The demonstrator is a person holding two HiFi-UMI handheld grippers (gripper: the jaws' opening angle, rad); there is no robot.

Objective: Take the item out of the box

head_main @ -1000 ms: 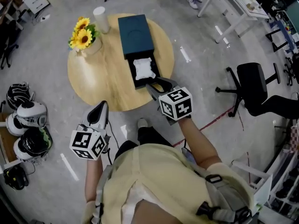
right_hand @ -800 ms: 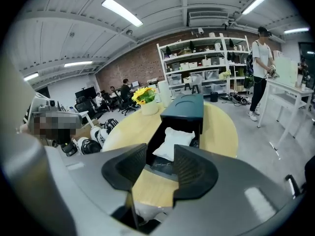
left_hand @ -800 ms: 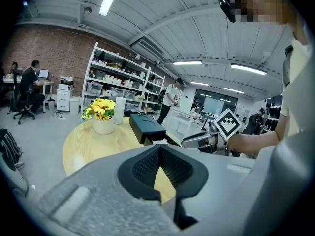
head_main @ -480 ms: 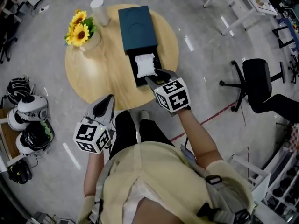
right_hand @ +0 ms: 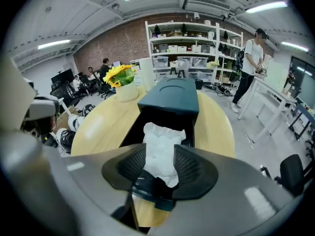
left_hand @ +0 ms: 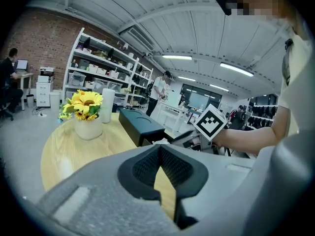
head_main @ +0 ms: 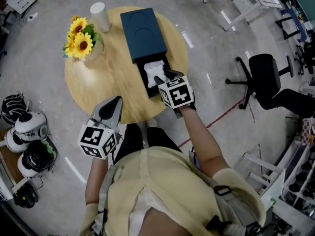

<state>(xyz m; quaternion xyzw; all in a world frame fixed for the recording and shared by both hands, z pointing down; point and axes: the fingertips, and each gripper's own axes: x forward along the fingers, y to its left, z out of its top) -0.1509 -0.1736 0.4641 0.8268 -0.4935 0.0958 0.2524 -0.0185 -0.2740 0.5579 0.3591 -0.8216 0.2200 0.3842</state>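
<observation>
A dark teal box (head_main: 142,31) lies on the round wooden table (head_main: 113,77), its drawer pulled out toward me. A crumpled white item (head_main: 154,72) lies in the drawer. My right gripper (head_main: 165,77) hovers open at the drawer's near end, beside the item. In the right gripper view the white item (right_hand: 162,149) shows between the spread pads of that gripper (right_hand: 158,168), with the box (right_hand: 172,100) behind. My left gripper (head_main: 112,106) is shut and holds nothing, at the table's near edge. The left gripper view shows its tips (left_hand: 158,151) closed, the box (left_hand: 140,124) far ahead.
A vase of sunflowers (head_main: 79,39) and a white cup (head_main: 100,14) stand at the table's far left. Helmets (head_main: 24,132) lie on the floor at left. A black office chair (head_main: 266,80) stands at right. Shelves and people fill the background.
My right gripper has moved forward from the table's near edge to the open drawer, close to the white item. The left gripper rose slightly toward the table edge.
</observation>
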